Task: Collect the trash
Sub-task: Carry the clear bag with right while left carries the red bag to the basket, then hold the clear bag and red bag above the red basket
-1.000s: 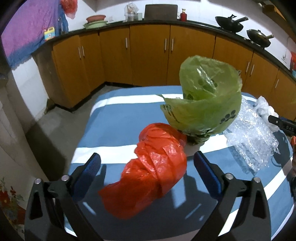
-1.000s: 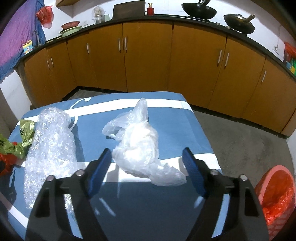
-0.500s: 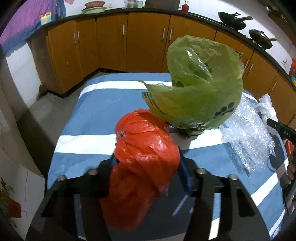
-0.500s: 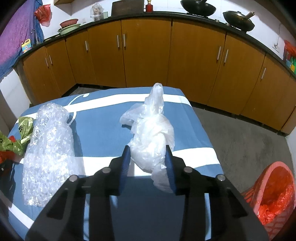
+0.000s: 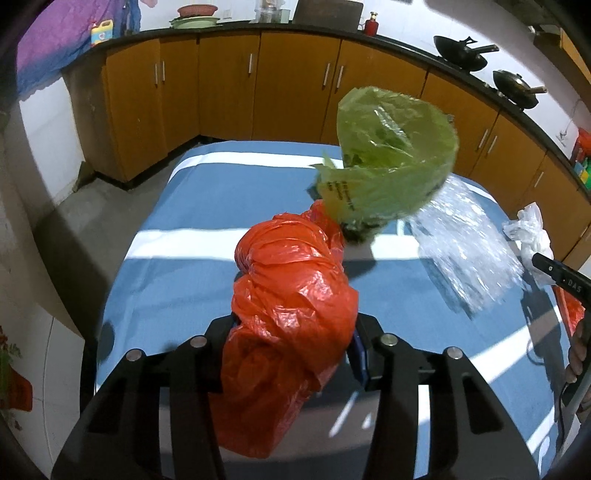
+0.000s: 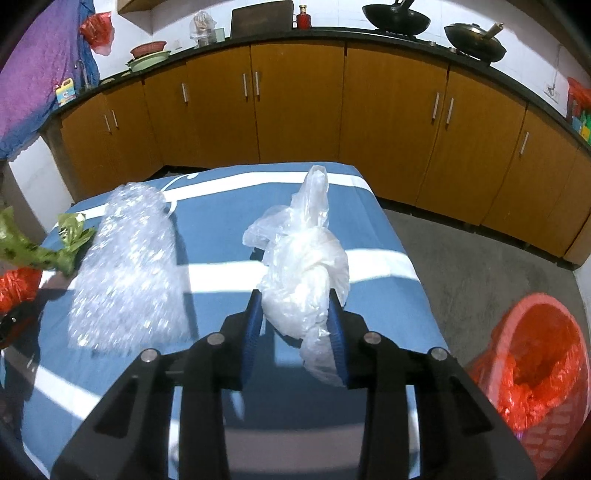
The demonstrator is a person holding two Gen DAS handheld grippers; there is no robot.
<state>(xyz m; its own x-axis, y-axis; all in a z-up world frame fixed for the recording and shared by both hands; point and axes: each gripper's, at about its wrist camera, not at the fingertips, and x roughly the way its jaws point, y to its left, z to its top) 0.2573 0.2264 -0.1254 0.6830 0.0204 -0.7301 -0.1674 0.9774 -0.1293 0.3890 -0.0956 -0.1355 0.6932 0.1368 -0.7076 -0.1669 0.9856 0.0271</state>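
Observation:
My left gripper (image 5: pixel 291 347) is shut on a crumpled red plastic bag (image 5: pixel 291 295) and holds it above the blue-and-white striped table (image 5: pixel 221 192). A green plastic bag (image 5: pixel 391 162) stands just beyond it; whether it hangs on the red bag I cannot tell. My right gripper (image 6: pixel 295 325) is shut on a white translucent plastic bag (image 6: pixel 303 273), lifted off the table (image 6: pixel 369 295). Bubble wrap (image 6: pixel 129 266) lies to its left, also in the left wrist view (image 5: pixel 465 243). A red waste basket with a red liner (image 6: pixel 535 362) stands on the floor at the right.
Orange kitchen cabinets (image 6: pixel 295 110) run along the back and right walls, with woks (image 6: pixel 397 16) on the counter. Grey floor (image 6: pixel 480 266) lies between the table and the cabinets. A white wall (image 5: pixel 22 258) is left of the table.
Both grippers closed: the left on the red bag, the right on the white bag. Both bags have risen off the table. The green bag shifted with the red one.

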